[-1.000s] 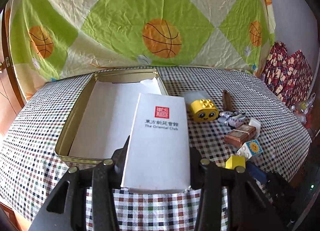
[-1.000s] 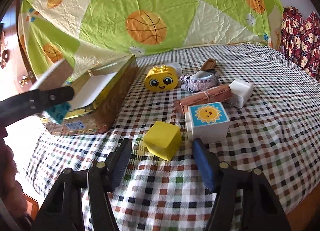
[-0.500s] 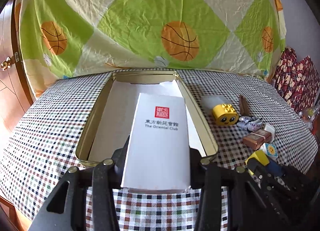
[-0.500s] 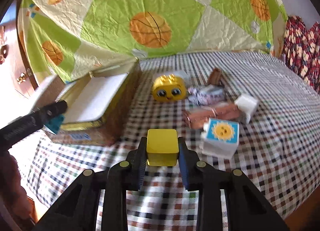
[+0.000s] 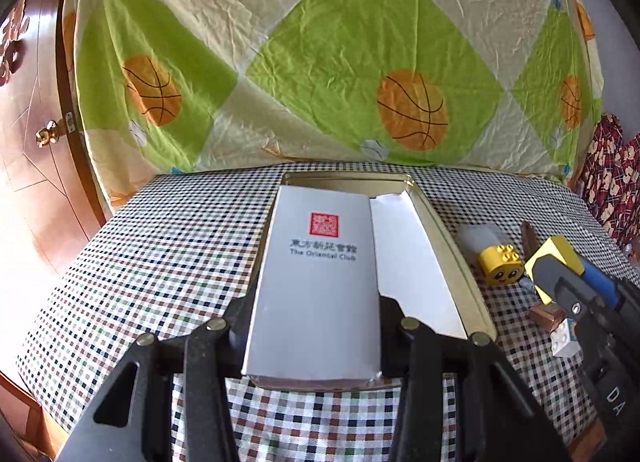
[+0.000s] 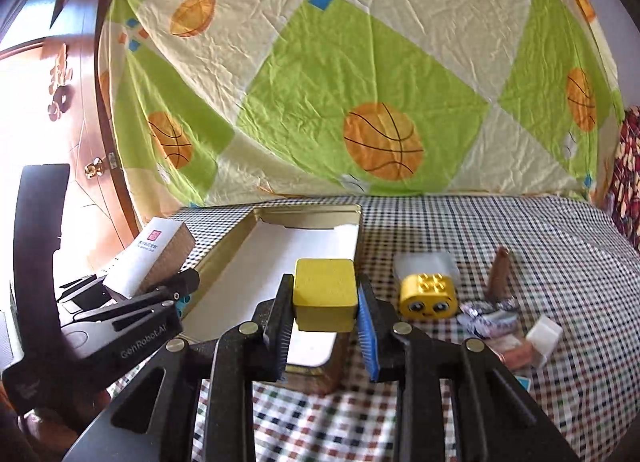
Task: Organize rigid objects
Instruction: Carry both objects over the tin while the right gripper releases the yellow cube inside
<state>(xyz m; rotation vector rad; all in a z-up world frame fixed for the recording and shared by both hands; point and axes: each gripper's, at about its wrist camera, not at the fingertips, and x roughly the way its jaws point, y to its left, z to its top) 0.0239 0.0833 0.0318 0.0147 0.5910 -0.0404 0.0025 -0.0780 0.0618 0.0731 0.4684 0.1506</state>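
A white card box with a red seal (image 5: 320, 282) is clamped between the pads of my left gripper (image 5: 316, 314), and its far end reaches over the open gold tin (image 5: 448, 246). The tin is lined with white paper. In the right wrist view the same box (image 6: 156, 254) and left gripper (image 6: 176, 286) show at the left, beside the tin's (image 6: 248, 230) near corner. My right gripper (image 6: 325, 314) is shut on a yellow cube (image 6: 325, 290), held in the air above the tin's near right corner. That cube (image 5: 556, 252) also shows at the right of the left wrist view.
On the checked cloth right of the tin lie a yellow face brick (image 6: 427, 298), a translucent white block (image 6: 424, 264), a brown stick (image 6: 500, 274), a foil wrapper (image 6: 488, 314), a copper-wrapped bar (image 6: 516, 354) and a white block (image 6: 544, 336). A basketball-print sheet hangs behind. A wooden door stands at the left.
My right gripper closed on the yellow cube and lifted it off the cloth toward the tin. My left gripper carried the white box further over the tin.
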